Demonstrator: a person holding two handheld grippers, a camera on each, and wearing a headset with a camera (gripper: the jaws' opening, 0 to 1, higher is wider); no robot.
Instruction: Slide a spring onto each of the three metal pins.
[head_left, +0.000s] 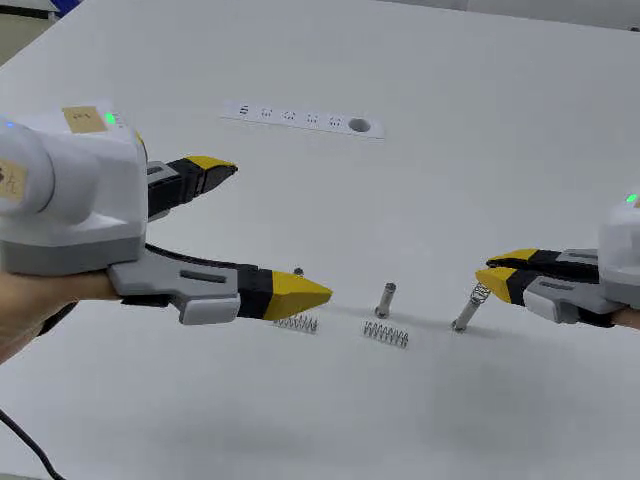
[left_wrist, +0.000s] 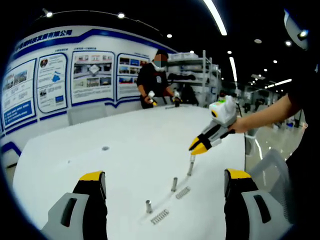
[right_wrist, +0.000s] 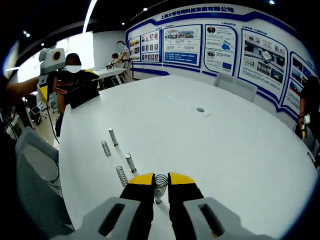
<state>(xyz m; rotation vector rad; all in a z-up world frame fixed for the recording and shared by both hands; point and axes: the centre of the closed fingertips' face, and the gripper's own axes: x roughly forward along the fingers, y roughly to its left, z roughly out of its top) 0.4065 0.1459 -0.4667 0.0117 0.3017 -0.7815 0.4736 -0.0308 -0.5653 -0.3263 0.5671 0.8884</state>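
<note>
In the head view the right gripper (head_left: 495, 275) is clenched on a spring (head_left: 481, 293), which sits at the top of the right pin (head_left: 464, 318). That pin leans towards the gripper instead of standing straight. The left gripper (head_left: 265, 230) hovers at the near left with its jaws spread wide and nothing in them. The middle pin (head_left: 385, 298) stands bare, and the left pin (head_left: 299, 271) peeks out just behind the left gripper's lower jaw. Two loose springs (head_left: 297, 322) (head_left: 386, 334) lie flat on the table (head_left: 450, 150), just nearer than those pins. A power strip (head_left: 300, 117) lies well apart on the far side.

In the left gripper view the three pins run in a line away from the open jaws towards the right gripper's yellow tip. A person (left_wrist: 157, 75) works at the table's far end, clear of the job.

In the right gripper view the coil is pinched between the jaw tips, with the pin's foot showing below it.

Likely trouble: a sideways push could topple the leaning pin, since nothing braces it. The spring could also bind or spring out of the pinch. The left gripper's lower jaw hangs close over the left pin and its spring and could knock them.
</note>
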